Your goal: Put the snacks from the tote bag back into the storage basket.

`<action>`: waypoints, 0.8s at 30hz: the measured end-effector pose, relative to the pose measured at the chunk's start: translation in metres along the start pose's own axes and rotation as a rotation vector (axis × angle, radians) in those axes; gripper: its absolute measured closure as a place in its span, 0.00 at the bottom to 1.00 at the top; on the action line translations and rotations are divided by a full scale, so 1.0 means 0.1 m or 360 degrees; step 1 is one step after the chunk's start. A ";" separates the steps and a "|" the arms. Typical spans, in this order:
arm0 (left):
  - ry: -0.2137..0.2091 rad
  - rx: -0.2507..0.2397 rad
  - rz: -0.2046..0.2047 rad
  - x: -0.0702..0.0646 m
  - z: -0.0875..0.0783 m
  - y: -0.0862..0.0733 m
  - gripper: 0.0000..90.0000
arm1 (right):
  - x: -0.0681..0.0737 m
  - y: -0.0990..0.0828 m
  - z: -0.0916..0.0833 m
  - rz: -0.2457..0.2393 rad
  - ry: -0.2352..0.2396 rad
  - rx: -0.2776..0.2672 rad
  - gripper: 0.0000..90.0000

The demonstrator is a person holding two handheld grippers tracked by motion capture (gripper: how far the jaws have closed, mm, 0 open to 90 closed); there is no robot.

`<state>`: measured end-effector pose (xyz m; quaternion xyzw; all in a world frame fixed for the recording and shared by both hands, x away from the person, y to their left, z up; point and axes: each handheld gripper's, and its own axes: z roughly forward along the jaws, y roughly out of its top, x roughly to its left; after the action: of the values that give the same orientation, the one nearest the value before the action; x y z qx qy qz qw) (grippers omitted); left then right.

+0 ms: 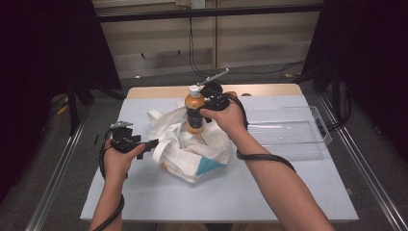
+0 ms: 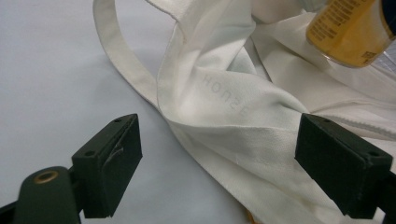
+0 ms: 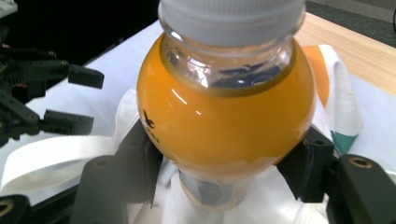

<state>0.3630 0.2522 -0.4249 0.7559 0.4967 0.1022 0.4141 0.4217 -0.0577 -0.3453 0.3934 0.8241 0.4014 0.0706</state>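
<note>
Matte grey tabletop; crumpled cloth bag, glossy rounded bottle.

- The high view is dim around the edges: both side walls fall into near black, while the table is evenly lit from above.
- Shadows there are soft and short, gathered under the bag and under the forearms.
- The clear tray at the right catches faint glints on its rim.
- The high view is slightly soft and grainy.
- In the left gripper view the bag's cloth is bright, almost washed out; the near jaws are a little blurred.
- In the right gripper view the bottle shows small white glare streaks on its shoulder; the far background is dark and out of focus.
</note>
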 end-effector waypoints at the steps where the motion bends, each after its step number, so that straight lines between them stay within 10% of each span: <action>1: 0.0000 -0.0005 -0.0001 0.00 0.00 0.00 0.16 | 0.00 0.00 -0.02 -0.0006 0.0003 0.0009 0.42; 24: -0.0011 -0.0014 0.0007 -0.04 -0.01 0.02 0.16 | -0.07 -0.04 -0.31 0.0000 0.0014 0.0148 0.41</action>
<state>0.3618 0.2494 -0.4213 0.7554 0.4932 0.1026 0.4190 0.4108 -0.0826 -0.3293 0.3944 0.8422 0.3644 0.0487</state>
